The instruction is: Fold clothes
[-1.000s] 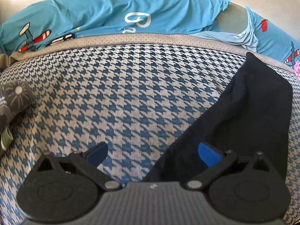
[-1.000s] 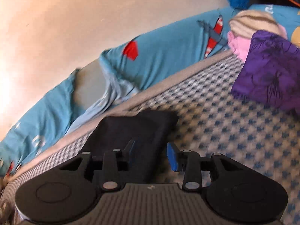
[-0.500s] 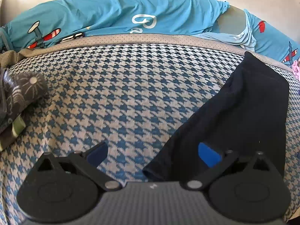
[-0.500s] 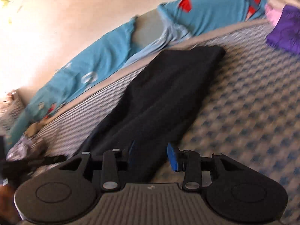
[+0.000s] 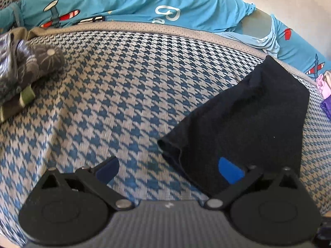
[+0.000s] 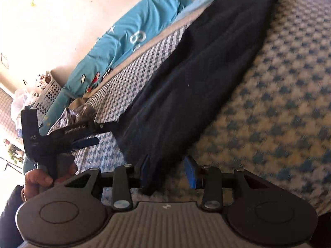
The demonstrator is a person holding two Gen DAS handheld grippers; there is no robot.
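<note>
My right hand-held gripper [image 6: 167,168] has swung left; the matte black garment [image 5: 248,113] lies tapered on the houndstooth bed [image 5: 124,95]. Both my grippers gape, the left hand-held gripper [image 5: 168,166] wide, gripping nothing.

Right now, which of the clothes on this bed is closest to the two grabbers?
The black garment, spread flat on the checked mattress. Both grippers' open fingers reach its near edge, while the grey patterned bundle and the purple cloth lie off at the sides.

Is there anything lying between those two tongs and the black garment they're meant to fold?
Nothing visible. The black garment lies flat on the checked bedcover, right under both open tongs, left and right. The grey patterned clothes sit off to the side.
</note>
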